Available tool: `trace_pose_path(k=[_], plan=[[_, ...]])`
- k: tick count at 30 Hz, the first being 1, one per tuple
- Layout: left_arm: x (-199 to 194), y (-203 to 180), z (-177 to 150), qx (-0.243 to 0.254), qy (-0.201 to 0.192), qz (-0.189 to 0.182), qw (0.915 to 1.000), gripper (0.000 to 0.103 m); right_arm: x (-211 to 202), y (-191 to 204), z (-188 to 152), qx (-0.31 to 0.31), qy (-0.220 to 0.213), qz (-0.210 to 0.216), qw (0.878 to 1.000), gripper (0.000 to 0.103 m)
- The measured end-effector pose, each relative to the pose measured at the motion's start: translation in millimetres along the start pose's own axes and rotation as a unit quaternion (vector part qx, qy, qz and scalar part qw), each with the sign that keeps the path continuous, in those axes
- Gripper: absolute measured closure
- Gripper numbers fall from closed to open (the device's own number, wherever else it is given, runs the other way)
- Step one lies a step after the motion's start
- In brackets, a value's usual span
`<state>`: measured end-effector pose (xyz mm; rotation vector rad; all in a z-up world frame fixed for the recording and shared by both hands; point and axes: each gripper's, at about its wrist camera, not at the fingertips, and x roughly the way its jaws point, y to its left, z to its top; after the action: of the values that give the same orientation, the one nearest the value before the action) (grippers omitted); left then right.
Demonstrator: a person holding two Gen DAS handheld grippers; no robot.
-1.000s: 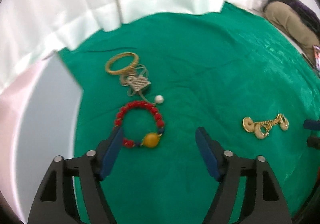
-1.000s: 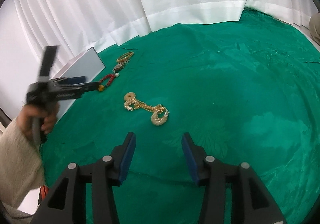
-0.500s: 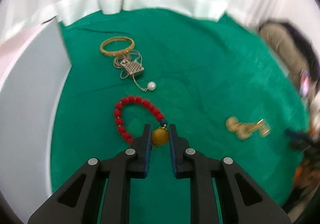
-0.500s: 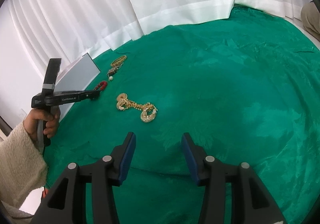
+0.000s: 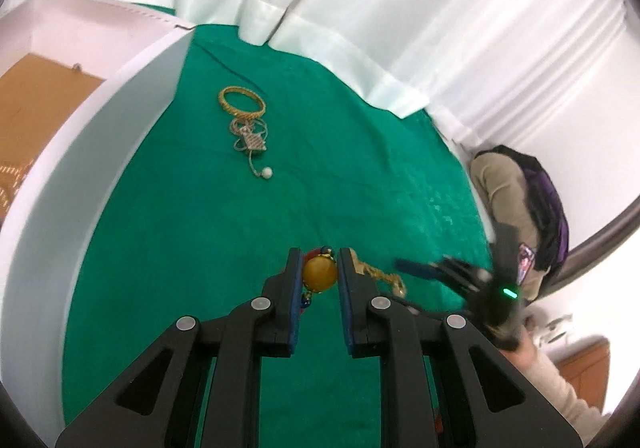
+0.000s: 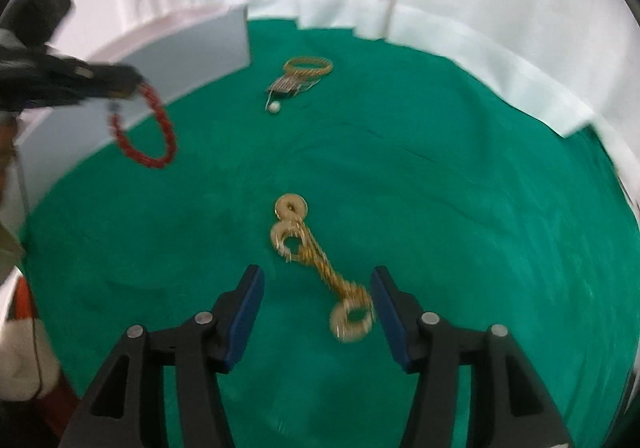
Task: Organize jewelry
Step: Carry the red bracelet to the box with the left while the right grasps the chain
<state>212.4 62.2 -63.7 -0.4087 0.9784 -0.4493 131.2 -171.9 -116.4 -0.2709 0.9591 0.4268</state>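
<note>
My left gripper (image 5: 319, 276) is shut on the yellow bead of the red bead bracelet (image 5: 319, 275) and holds it above the green cloth; in the right wrist view the bracelet (image 6: 146, 131) hangs from it at the left. My right gripper (image 6: 318, 304) is open, low over the gold chain with ring pieces (image 6: 316, 264), whose lower end lies between its fingers. A gold bangle (image 5: 241, 102) and a silver pendant chain with a pearl (image 5: 251, 145) lie farther back on the cloth.
A white box (image 5: 80, 151) stands along the left edge of the green cloth (image 5: 360, 175); its brown inside (image 5: 36, 107) shows. White curtains hang behind. A bag (image 5: 524, 199) lies at the right.
My left gripper has lifted the red bracelet off the cloth by its yellow bead. My right gripper has moved forward and down to the gold chain.
</note>
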Motion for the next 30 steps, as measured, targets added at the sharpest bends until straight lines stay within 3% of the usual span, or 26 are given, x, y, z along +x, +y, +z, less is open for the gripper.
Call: trace_pose_path(k=[2,3,4,5,9,12,16,24,30], plan=[[-8,1,-5,-0.004,-0.002,0.002,1.0,0.088,14,-2,3,-0.007,0.025,0.009,1.0,0.053],[-14,1,-7,-0.004,-0.004,0.007,1.0,0.088,15,-2,4,-0.008,0.026,0.013,1.0,0.064],[-18,1,-9,-0.004,-0.005,0.014,0.9999,0.088,14,-2,5,-0.008,0.026,0.013,1.0,0.089],[-21,2,-11,-0.003,-0.006,0.02,0.9998,0.088,13,-3,6,-0.004,0.029,0.017,0.999,0.1],[-34,4,-18,-0.008,-0.01,0.038,0.9992,0.088,-1,-13,7,0.04,0.011,0.051,0.998,0.099],[-50,5,-23,-0.02,-0.018,0.032,0.9991,0.088,-29,-36,12,0.123,-0.028,0.118,0.985,0.099],[-78,6,-25,-0.028,-0.038,0.033,0.9983,0.088,-67,-51,26,0.167,-0.071,0.18,0.967,0.099],[-147,8,-23,-0.041,-0.092,0.023,0.9947,0.088,-114,-23,74,0.131,-0.113,0.2,0.964,0.099],[-221,27,-18,-0.052,-0.156,0.068,0.984,0.088,-143,38,125,0.077,-0.153,0.231,0.958,0.099]])
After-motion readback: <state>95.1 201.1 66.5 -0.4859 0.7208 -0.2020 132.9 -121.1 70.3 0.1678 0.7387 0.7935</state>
